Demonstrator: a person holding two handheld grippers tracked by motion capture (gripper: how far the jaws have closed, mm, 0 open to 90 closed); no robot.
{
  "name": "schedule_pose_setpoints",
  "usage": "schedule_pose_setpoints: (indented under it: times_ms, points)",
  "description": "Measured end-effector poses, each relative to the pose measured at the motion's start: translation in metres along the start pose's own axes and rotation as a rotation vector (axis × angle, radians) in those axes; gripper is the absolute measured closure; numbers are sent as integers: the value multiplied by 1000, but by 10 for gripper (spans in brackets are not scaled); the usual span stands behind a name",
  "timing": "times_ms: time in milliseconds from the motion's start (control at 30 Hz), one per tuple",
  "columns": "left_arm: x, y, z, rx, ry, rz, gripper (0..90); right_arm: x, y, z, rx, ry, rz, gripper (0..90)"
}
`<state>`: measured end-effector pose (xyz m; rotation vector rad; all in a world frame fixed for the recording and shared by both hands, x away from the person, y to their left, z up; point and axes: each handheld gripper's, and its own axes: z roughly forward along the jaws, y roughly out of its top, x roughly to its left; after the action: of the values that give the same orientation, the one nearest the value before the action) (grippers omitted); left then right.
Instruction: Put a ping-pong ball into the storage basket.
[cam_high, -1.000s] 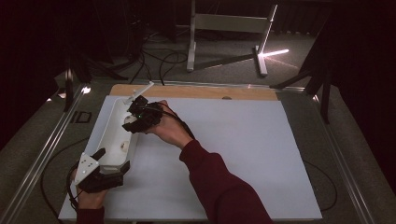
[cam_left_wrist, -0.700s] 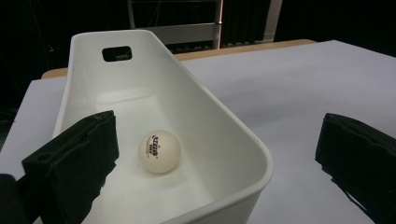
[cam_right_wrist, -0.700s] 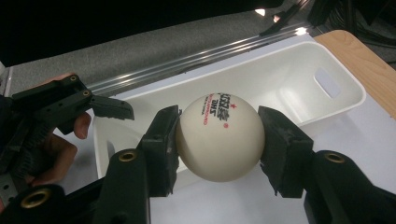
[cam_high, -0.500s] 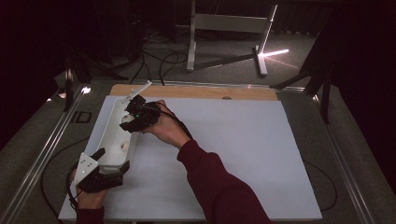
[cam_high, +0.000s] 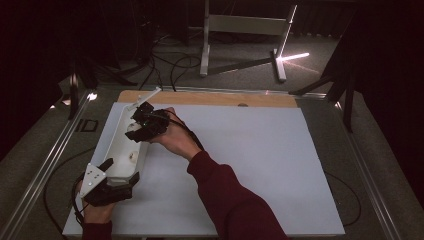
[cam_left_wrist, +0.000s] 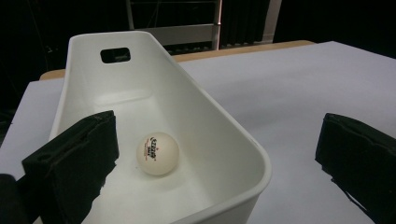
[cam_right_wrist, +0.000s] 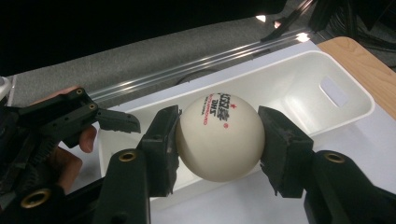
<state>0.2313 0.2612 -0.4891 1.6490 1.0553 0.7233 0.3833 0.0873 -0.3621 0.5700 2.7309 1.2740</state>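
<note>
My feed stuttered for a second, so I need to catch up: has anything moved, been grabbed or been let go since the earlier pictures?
Nothing has visibly changed. The right gripper still clamps a white table-tennis ball over the long white plastic bin, the left gripper still stands open around the bin's near end, and a second white ball still lies inside.

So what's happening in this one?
A person at a table is working with two handheld grippers and a long white bin. The right gripper is shut on a white ping-pong ball and holds it over the bin. The left gripper has its jaws open astride the bin's near end, one inside and one outside the wall. A second ping-pong ball already lies on the bin's floor. The held ball has not been let go yet.
</note>
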Motion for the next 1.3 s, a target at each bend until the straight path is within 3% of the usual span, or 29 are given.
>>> schedule_pose_setpoints:
  times_ms: [700,1300]
  points:
    - [0,0,0,0,-3,1,0,9,7,10,-14,4,-6,500]
    - [1,1,0,-8,-1,-4,0,11,10,24,16,12,-8,499]
